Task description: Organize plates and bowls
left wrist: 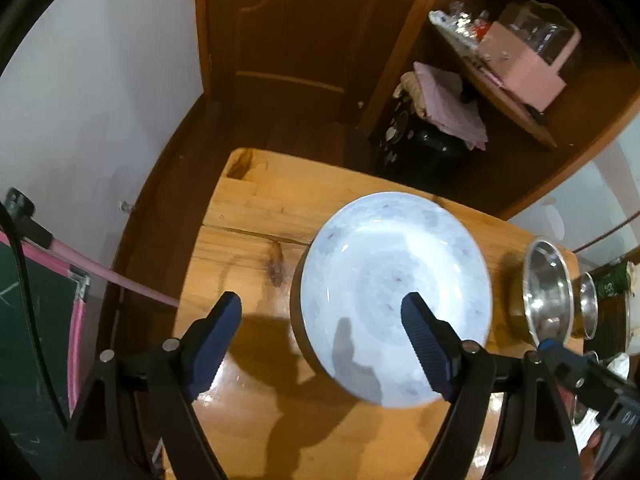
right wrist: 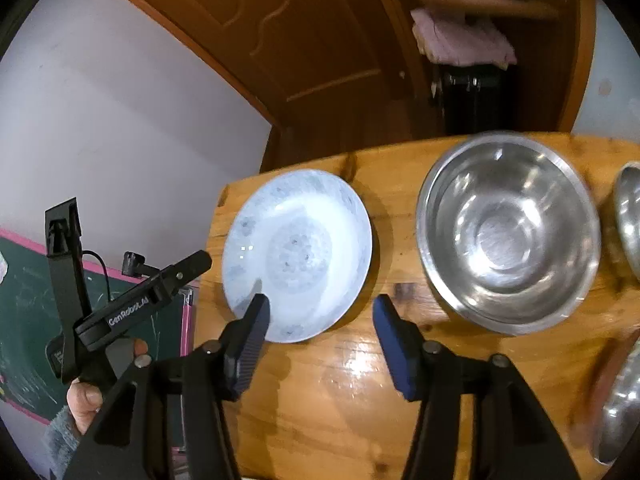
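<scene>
Left wrist: left gripper point(left wrist: 322, 316) open, empty, above white plate point(left wrist: 396, 300) on wooden table point(left wrist: 248, 208). Right wrist: right gripper point(right wrist: 320, 316) open, empty, between plate point(right wrist: 298, 254) and steel bowl point(right wrist: 508, 232).

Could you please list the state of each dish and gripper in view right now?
White plate: upright on the table, empty, not gripped.
Large steel bowl: upright, empty, beside the plate.
Left gripper: open, above the plate's edge.
Right gripper: open, holding nothing.
</scene>
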{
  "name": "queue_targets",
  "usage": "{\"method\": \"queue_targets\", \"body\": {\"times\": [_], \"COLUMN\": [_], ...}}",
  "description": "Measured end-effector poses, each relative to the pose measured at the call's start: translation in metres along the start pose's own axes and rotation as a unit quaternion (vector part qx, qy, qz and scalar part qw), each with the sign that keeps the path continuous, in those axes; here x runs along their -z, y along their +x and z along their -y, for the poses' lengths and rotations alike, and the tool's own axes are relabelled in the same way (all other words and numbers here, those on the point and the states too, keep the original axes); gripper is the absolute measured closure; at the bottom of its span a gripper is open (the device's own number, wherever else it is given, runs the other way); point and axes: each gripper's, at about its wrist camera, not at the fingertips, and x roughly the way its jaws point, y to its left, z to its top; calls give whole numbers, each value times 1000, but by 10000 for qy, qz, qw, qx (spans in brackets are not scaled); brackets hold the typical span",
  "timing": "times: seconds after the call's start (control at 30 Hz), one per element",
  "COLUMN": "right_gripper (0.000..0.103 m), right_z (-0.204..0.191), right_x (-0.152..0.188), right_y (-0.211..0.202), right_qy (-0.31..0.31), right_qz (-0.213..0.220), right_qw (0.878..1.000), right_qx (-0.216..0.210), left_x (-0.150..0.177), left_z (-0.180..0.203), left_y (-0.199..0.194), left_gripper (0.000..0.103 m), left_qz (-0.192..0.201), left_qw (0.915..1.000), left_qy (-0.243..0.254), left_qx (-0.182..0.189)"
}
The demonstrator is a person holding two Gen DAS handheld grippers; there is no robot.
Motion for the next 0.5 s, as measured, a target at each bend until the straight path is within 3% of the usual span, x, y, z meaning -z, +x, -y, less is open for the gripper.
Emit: {"method": "queue_targets", "body": {"times": [0.3,0.4,0.5], "right_gripper": [70,76,89], "right_z": [5,7,11], "right_x": [-9,-9,-8], "right_y": [53,64,77], "right_qy": [141,105,108], "right_qz": [-279,-364,-484], "right_qw": [9992,9983,9975], "right_qx": [252,449,500], "left_x": [-3,-5,-7], "left_z": [-4,-3,-6], "left_y": [45,56,65], "left_gripper": [31,42,58], "left_qz": [-233,-340,-472], "left_qw": [9997,9992,9983], "left_qy": [-50,3,-35], "left_qx": [88,203,347]}}
